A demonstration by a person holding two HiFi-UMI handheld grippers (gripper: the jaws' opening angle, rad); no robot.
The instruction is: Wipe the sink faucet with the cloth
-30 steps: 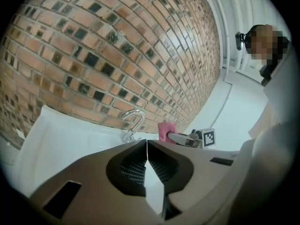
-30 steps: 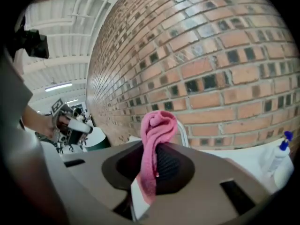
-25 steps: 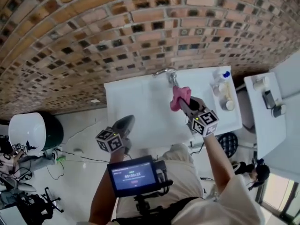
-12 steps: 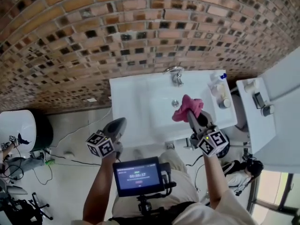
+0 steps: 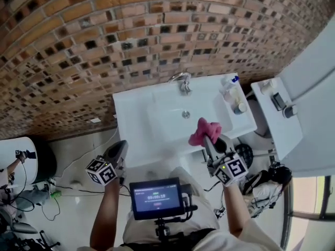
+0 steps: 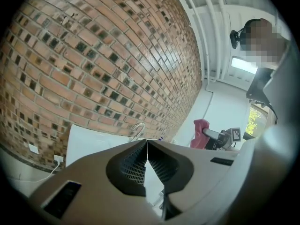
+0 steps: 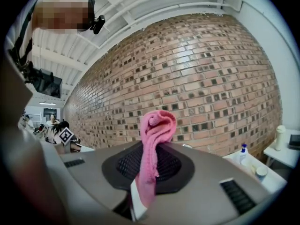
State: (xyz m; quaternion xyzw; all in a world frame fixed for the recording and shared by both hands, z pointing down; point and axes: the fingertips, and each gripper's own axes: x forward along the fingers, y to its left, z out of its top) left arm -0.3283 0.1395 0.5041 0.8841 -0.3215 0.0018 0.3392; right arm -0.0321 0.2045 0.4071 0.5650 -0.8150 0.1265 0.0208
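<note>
A white sink [image 5: 133,120] stands against the brick wall, with a chrome faucet [image 5: 182,82] at its back edge. My right gripper [image 5: 208,136] is shut on a pink cloth [image 5: 203,131], held over the sink's front right corner, well short of the faucet. In the right gripper view the pink cloth [image 7: 155,144] stands pinched between the jaws and bunches above them. My left gripper [image 5: 119,149] is shut and holds nothing, low at the sink's front left corner. The left gripper view shows the faucet [image 6: 137,129] far ahead and the cloth [image 6: 200,132] to the right.
A soap bottle [image 5: 229,86] and small jars [image 5: 240,107] sit on the sink's right ledge. A white side table [image 5: 269,122] with small items stands to the right. A drain [image 5: 186,114] is in the basin. A screen [image 5: 156,197] is mounted at the person's chest.
My right gripper has drawn the pink cloth back from the faucet toward the sink's front right edge. The left gripper has dropped back a little to the left.
</note>
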